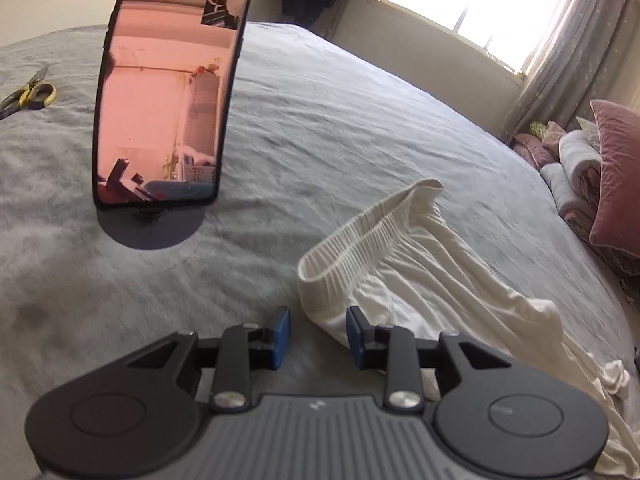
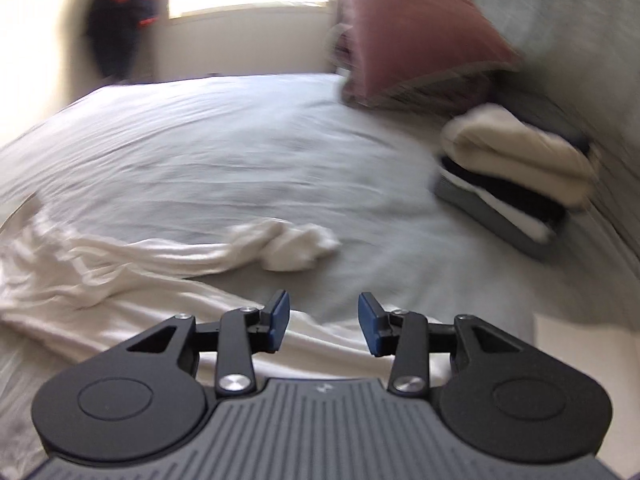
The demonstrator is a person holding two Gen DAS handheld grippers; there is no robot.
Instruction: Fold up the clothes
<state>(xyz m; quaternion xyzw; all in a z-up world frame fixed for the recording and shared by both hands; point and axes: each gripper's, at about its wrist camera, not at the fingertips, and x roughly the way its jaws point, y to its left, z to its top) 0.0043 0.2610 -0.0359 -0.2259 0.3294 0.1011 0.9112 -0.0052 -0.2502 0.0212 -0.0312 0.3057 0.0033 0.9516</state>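
Note:
White trousers with an elastic waistband lie crumpled on the grey bed sheet. My left gripper is open and empty, just in front of the waistband's near corner. In the right wrist view the trousers stretch across the left, with a bunched leg end in the middle. My right gripper is open and empty, low over the white cloth near that leg. The right wrist view is blurred.
A phone on a round stand stands on the bed at the left. Scissors lie far left. A stack of folded clothes sits at the right, with pink pillows behind it. Pillows and bedding line the bed's right edge.

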